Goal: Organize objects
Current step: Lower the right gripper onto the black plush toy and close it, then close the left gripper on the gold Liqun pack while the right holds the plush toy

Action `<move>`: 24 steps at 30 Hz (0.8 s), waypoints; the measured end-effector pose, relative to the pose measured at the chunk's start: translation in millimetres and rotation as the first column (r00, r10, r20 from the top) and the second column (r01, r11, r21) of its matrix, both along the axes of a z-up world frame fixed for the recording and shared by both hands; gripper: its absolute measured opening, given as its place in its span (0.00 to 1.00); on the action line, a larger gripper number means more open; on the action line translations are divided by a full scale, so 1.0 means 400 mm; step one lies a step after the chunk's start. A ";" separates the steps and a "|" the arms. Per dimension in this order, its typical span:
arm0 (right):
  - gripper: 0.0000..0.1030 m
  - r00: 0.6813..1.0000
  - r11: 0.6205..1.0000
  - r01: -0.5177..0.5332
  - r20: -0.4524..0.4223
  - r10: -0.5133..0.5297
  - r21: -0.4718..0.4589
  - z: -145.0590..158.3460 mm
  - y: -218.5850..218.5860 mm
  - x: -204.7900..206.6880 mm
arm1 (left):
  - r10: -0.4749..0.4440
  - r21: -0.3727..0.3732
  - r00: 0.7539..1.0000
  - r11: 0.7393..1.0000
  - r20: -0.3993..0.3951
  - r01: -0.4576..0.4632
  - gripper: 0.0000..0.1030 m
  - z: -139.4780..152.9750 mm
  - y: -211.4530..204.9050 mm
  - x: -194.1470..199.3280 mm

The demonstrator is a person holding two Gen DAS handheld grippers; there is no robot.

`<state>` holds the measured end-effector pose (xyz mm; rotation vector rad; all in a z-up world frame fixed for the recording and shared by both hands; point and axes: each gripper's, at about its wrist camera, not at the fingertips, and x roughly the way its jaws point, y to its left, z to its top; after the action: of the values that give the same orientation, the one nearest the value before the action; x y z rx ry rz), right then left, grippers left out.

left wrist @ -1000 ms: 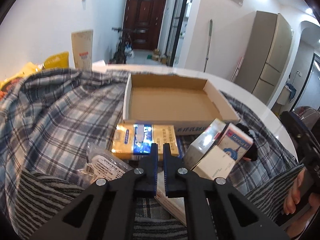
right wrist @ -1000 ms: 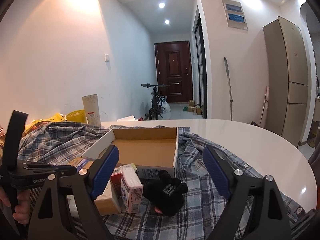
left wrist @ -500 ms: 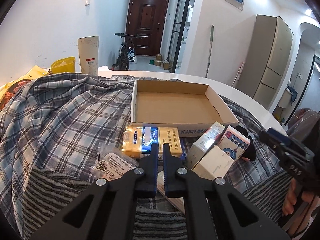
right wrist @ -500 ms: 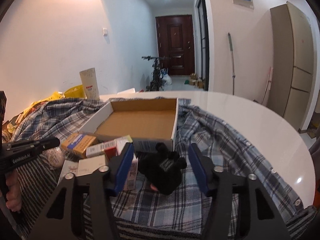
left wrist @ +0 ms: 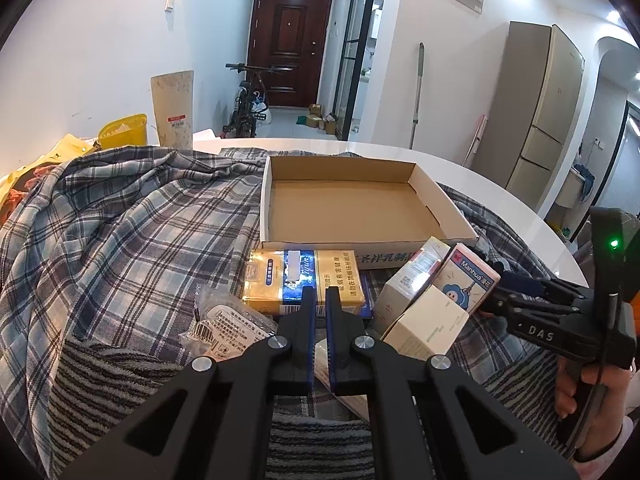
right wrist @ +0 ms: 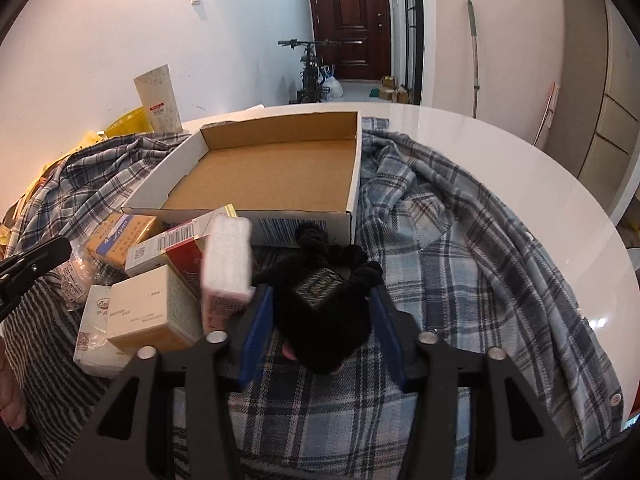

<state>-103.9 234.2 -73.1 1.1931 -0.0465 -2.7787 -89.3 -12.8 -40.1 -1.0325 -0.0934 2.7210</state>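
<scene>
**Black soft toy between the right jaws**

The black soft toy point(right wrist: 324, 312) lies on the plaid shirt point(right wrist: 460, 248), just in front of the cardboard tray point(right wrist: 348, 184). The right gripper point(right wrist: 324, 332) straddles it, jaws opening, blue pads beside its flanks. The left gripper point(left wrist: 319, 312) hovers over the small boxes point(left wrist: 420, 316), jaws pressed together, empty.

Both wrist cameras look steeply down along their fingers, close over the cluttered plaid cloth point(left wrist: 132, 232). Each faces the open cardboard box point(left wrist: 352, 204) and the hallway door point(right wrist: 348, 20) beyond, which both views share.
</scene>
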 end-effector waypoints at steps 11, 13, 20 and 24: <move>0.36 0.999 0.999 -0.035 0.002 0.035 -0.039 -0.014 -0.003 -0.002 | 0.006 -0.041 0.998 0.999 0.063 -0.003 0.81 -0.003 -0.033 -0.048; 0.34 0.999 0.998 -0.029 -0.020 0.028 -0.053 -0.006 0.004 0.002 | -0.011 -0.102 0.998 0.995 0.068 0.018 0.81 -0.006 -0.024 -0.065; 0.34 0.998 0.997 -0.035 -0.059 0.030 -0.074 0.012 0.006 0.011 | -0.043 -0.123 0.986 0.990 0.164 0.064 0.82 -0.049 -0.010 -0.150; 0.34 0.998 0.996 -0.034 -0.052 0.030 -0.084 0.008 0.010 0.007 | -0.066 -0.116 0.977 0.989 0.204 0.092 0.82 -0.067 0.015 -0.177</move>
<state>-100.9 238.3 -70.1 1.0933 -0.1386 -2.7478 -160.1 -6.9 -67.0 -1.3143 0.0846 2.5725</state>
